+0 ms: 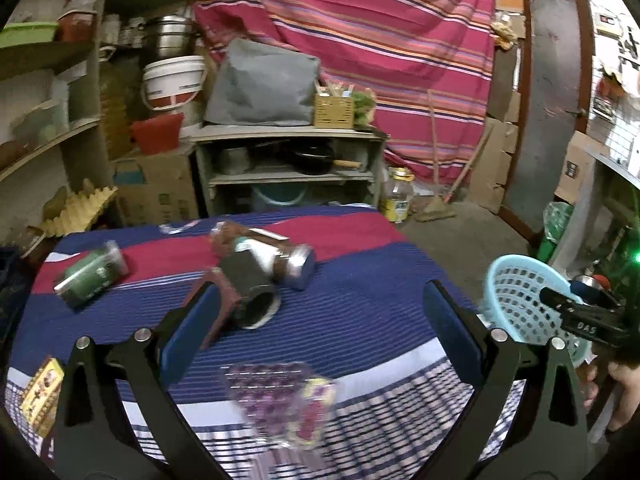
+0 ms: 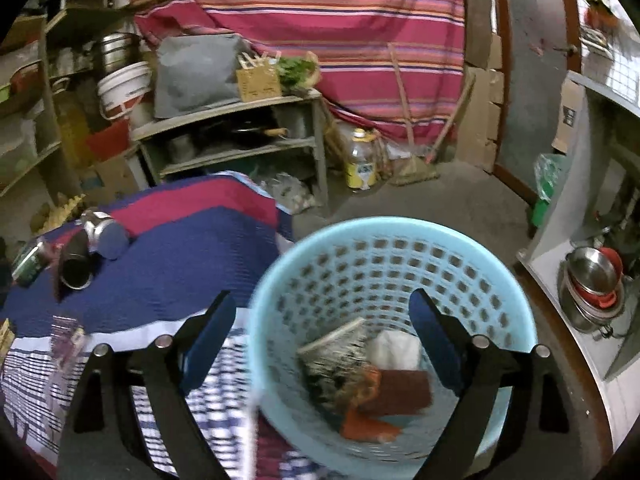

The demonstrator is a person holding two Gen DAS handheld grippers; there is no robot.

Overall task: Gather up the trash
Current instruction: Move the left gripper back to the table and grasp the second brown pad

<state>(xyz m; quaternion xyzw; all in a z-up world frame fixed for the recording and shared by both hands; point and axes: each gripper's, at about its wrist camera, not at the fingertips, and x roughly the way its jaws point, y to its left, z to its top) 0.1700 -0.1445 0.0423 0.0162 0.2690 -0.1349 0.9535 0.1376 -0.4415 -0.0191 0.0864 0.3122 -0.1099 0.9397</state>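
Your left gripper [image 1: 320, 332] hangs wide and empty over the tabletop [image 1: 360, 280] above a clear wrapper [image 1: 280, 404], while your right gripper [image 2: 324, 340] gapes wide over the blue basket [image 2: 400, 228] beside the tabletop's edge, trash already inside.

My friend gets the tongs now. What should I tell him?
Left tongs: open, empty, over the table.
Right tongs: open, empty, above the blue basket beside the table.
Done: a booklet, a brown packet, something white and an orange scrap lie in the basket.
Left on the striped cloth: green can, dark tube, silver-capped jar, clear purple wrapper, yellow packet at the left edge.
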